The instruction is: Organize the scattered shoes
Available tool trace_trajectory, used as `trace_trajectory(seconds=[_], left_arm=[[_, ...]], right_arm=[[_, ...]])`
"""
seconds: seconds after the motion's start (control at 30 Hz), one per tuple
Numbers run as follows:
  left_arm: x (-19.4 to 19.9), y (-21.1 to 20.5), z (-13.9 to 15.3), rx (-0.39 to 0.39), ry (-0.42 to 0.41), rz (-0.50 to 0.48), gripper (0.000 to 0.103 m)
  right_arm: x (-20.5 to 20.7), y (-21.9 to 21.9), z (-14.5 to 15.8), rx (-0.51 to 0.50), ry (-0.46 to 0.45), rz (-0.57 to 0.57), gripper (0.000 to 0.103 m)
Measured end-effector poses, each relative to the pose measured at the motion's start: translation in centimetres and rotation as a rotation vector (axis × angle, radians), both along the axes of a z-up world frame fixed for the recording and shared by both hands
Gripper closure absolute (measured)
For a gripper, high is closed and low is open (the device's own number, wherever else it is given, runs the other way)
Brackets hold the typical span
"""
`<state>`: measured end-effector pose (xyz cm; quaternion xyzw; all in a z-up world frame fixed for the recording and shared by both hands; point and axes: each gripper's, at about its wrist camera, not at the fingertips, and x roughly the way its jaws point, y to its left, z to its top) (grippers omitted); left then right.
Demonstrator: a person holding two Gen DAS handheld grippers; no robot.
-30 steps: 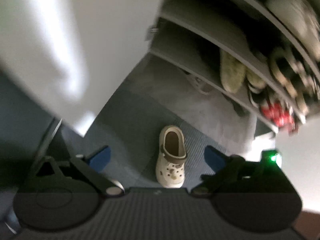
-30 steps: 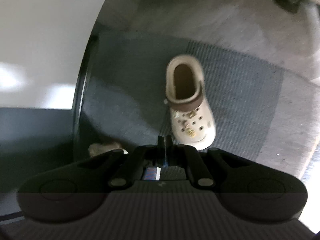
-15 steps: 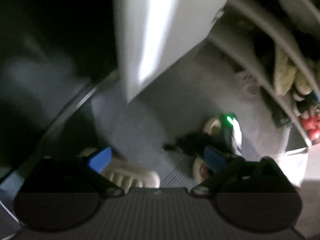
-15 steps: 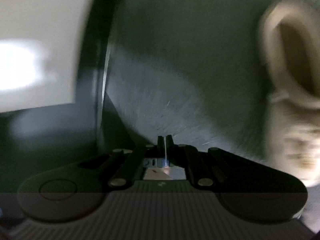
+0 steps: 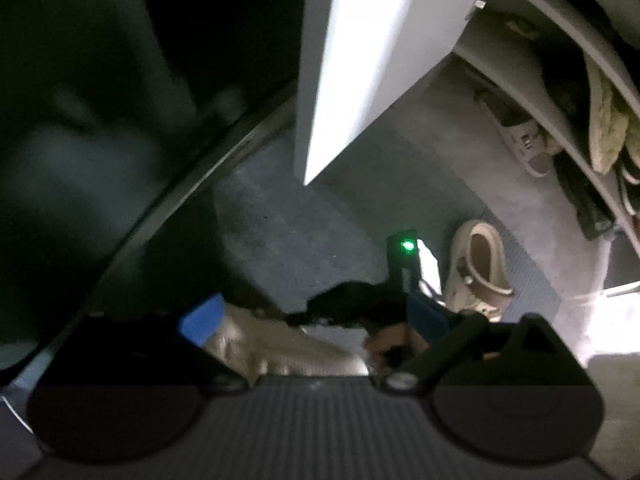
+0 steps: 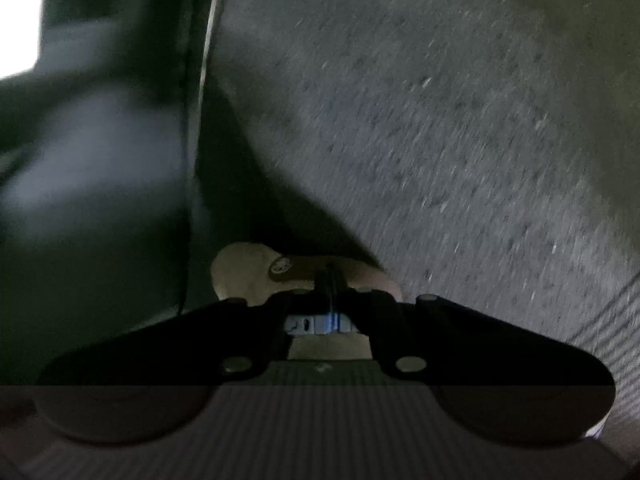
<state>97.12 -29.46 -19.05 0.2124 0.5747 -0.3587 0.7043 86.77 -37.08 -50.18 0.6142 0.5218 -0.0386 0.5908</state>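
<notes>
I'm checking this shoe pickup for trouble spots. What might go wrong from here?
1. The right tongs are shut right at the near clog's strap, so they may push it away rather than grip it.
2. The left tongs stand open over the same clog, with the right tongs between their fingers; the two could collide.
3. It is dark and blurred here, so aim may be off.
</notes>
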Motion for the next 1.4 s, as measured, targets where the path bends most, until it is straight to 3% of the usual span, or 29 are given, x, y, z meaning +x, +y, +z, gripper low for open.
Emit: trace_trajectory(seconds=[0.13, 0.33, 0.43, 0.57, 0.8, 1.03, 1.1, 1.13, 1.17, 1.2, 1.27, 1.33, 1.4], left_arm=[[0.1, -0.2, -0.2, 0.001, 0.006, 0.026, 0.004], [-0.4, -0.7, 0.5, -0.026, 0.014, 0.001, 0.004], [0.1, -0.5, 1.3, -0.055, 0.007, 0.015, 0.004], [0.7, -0.2, 2.0, -0.061, -0.017, 0.038, 0.004], [2.0, 1.0, 3.3, -0.061, -0.065, 0.116, 0.003], [3.4, 2.2, 3.2, -0.049, -0.087, 0.179, 0.003], [3.9, 2.5, 3.2, -0.048, -0.098, 0.204, 0.003], [4.1, 2.6, 3.3, -0.048, -0.109, 0.208, 0.003], [4.3, 2.6, 3.3, -0.045, -0.128, 0.215, 0.003], [4.4, 2.7, 3.4, -0.047, -0.13, 0.217, 0.003], [4.9, 2.9, 3.6, -0.062, -0.142, 0.23, 0.003], [5.2, 3.1, 3.7, -0.059, -0.147, 0.243, 0.003], [5.5, 3.2, 3.6, -0.056, -0.137, 0.247, 0.003]], right_arm=[[0.2, 1.6, 1.5, 0.084, -0.061, 0.056, 0.098], [1.3, 2.2, 2.0, 0.063, -0.06, 0.125, 0.098], [2.7, 3.3, 1.9, 0.11, -0.104, 0.173, 0.1], [4.2, 7.7, 2.2, 0.186, -0.156, 0.232, 0.101], [4.2, 14.6, 3.3, 0.153, -0.143, 0.257, 0.102], [4.1, 15.5, 5.2, 0.072, -0.117, 0.265, 0.098], [4.3, 16.2, 5.3, 0.084, -0.118, 0.309, 0.092], [4.5, 16.3, 5.5, 0.086, -0.121, 0.32, 0.082], [4.6, 16.3, 5.9, 0.085, -0.139, 0.328, 0.068], [4.6, 16.2, 6.5, 0.079, -0.168, 0.324, 0.059], [4.4, 15.7, 7.7, 0.066, -0.221, 0.292, 0.028], [3.9, 14.5, 8.7, 0.058, -0.249, 0.247, 0.015], [3.3, 12.8, 9.2, 0.068, -0.257, 0.21, 0.017]])
